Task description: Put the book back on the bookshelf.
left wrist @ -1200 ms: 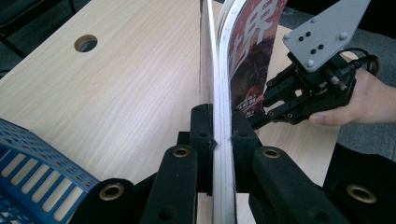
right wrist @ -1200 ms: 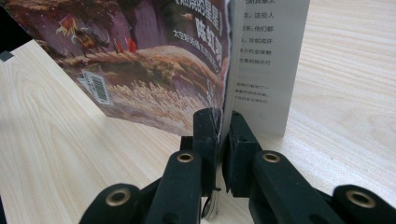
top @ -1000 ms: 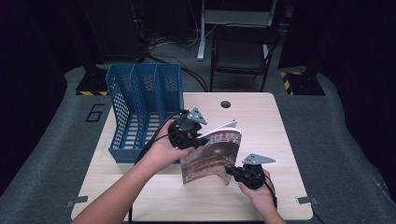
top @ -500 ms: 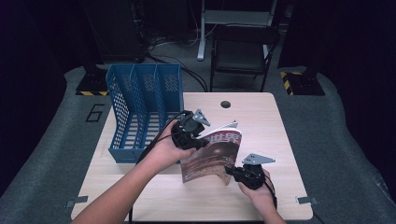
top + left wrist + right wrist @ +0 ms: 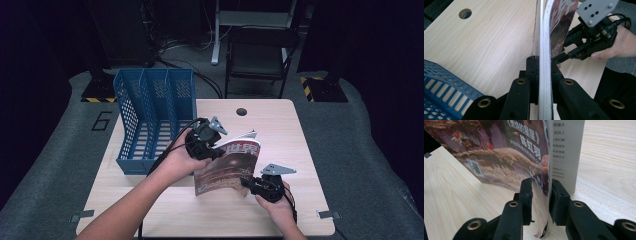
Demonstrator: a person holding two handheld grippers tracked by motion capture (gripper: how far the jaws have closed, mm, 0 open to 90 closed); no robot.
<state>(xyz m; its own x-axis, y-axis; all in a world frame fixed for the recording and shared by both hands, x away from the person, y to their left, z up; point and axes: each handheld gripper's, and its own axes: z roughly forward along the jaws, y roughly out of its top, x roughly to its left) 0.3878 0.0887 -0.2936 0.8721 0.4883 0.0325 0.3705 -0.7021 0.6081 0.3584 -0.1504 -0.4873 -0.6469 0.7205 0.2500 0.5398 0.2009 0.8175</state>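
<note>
A magazine (image 5: 227, 165) with a brown-red cover stands on edge on the wooden table (image 5: 285, 135), slightly fanned. My left gripper (image 5: 217, 152) is shut on its upper left edge, and the page stack (image 5: 544, 37) is pinched between the jaws (image 5: 543, 62). My right gripper (image 5: 246, 182) is at the magazine's lower right corner. Its jaws have just been opening, and the curved cover (image 5: 506, 152) now hangs loosely between the parted pads (image 5: 541, 187). The right gripper (image 5: 559, 58) also appears beyond the magazine in the left gripper view.
A blue three-slot file rack (image 5: 155, 115) stands at the table's left, close to my left hand, and its mesh wall (image 5: 444, 85) is nearby. A round cable hole (image 5: 242, 111) sits near the far edge. A dark chair (image 5: 260, 55) is behind the table.
</note>
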